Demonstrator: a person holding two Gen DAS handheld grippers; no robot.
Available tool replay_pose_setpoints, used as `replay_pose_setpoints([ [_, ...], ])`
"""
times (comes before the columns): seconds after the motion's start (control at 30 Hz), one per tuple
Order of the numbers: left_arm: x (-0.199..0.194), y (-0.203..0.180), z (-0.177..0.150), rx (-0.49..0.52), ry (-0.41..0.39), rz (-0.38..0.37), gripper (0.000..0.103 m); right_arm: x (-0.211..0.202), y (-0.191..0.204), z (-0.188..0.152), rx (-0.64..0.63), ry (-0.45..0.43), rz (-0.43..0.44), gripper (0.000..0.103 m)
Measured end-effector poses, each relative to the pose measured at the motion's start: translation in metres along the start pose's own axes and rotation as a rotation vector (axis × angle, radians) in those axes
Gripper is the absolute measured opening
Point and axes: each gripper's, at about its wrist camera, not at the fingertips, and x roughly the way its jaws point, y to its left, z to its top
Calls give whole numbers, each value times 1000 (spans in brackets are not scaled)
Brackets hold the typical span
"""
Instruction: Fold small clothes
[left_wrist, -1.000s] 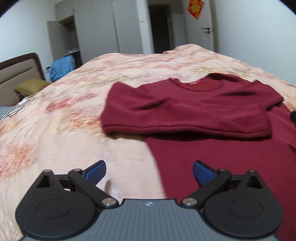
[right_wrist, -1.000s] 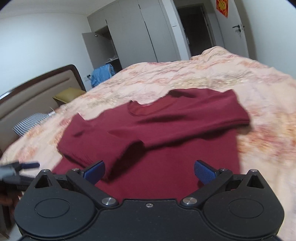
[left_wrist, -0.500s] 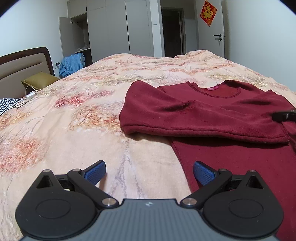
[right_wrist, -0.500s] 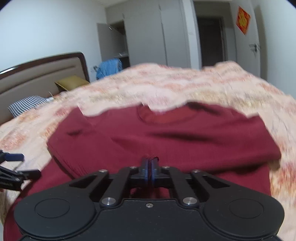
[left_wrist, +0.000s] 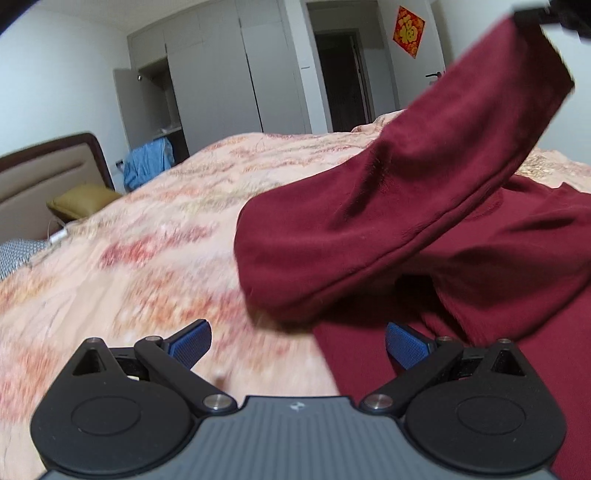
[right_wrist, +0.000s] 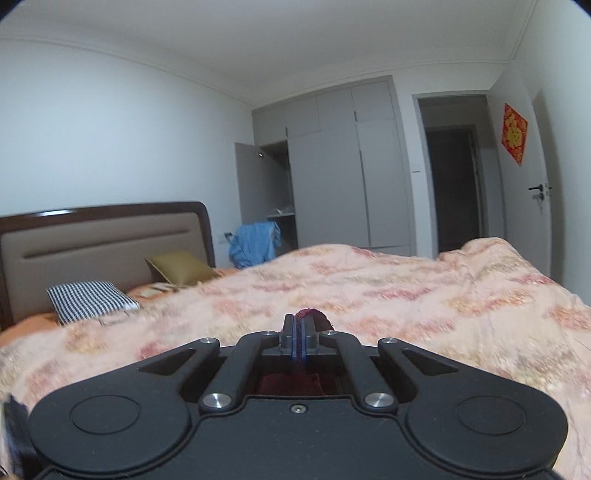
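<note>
Right tongs clamped on dark red sweater sleeve, lifted above floral bed. Left tongs spread wide, empty, beside sweater's left edge. Sweater body flat on bed.

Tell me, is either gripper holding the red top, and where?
The right gripper is shut on the red top's sleeve end, lifting it off the bed. The left gripper is open, holding nothing.

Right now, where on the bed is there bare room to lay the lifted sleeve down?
Bare quilt runs from the sweater toward the yellow pillow and beyond the right claw. It is crowded under the raised sleeve, beside the open left claw.
</note>
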Motion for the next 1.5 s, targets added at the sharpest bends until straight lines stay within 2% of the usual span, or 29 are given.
replay_pose_setpoints([
  [0.17,25,-17,13,64,-7,52,103,7,10,21,-11,-20,62,1],
  [0.23,29,-21,15,85,-21,110,102,7,16,28,-29,-37,78,1],
  [0.3,32,-17,17,70,-26,155,95,5,18,32,-45,-56,78,1],
  [0.33,33,-12,18,51,-26,162,88,3,17,33,-48,-67,70,1],
  [0.43,35,7,21,7,-18,143,80,-2,4,32,-30,-81,32,1],
  [0.5,34,12,23,31,-12,141,59,-4,-10,26,-7,-69,1,1],
  [0.53,35,13,24,58,-4,163,33,-4,-18,22,12,-53,-12,1],
  [0.57,35,17,24,67,6,145,27,-4,-25,15,40,-33,-24,1],
  [0.63,32,28,25,28,3,97,21,-2,-40,-4,101,28,-32,1],
  [0.7,30,34,25,15,7,94,14,-3,-48,-27,128,92,-46,1],
  [0.77,26,39,24,-18,3,102,0,-3,-52,-51,154,154,-57,1],
  [0.87,18,53,21,-89,-12,119,0,-6,-58,-81,225,236,-52,1],
  [1.1,18,66,-1,-136,49,-32,3,-17,-56,-123,251,300,-102,2],
  [1.13,15,65,-4,-154,55,-55,9,-18,-59,-126,262,308,-114,2],
  [1.2,13,69,-8,-209,51,-101,29,-19,-65,-134,285,325,-128,4],
  [1.23,11,72,-9,-240,40,-121,50,-19,-67,-138,295,329,-131,5],
  [1.27,9,74,-8,-268,23,-136,63,-19,-71,-141,302,330,-134,8],
  [1.33,4,80,-4,-316,-13,-176,65,-19,-74,-147,318,327,-137,16],
  [1.43,5,87,5,-384,-32,-223,77,-21,-78,-152,358,321,-130,27],
  [1.5,12,89,11,-408,-24,-217,78,-22,-81,-152,373,309,-120,49],
])
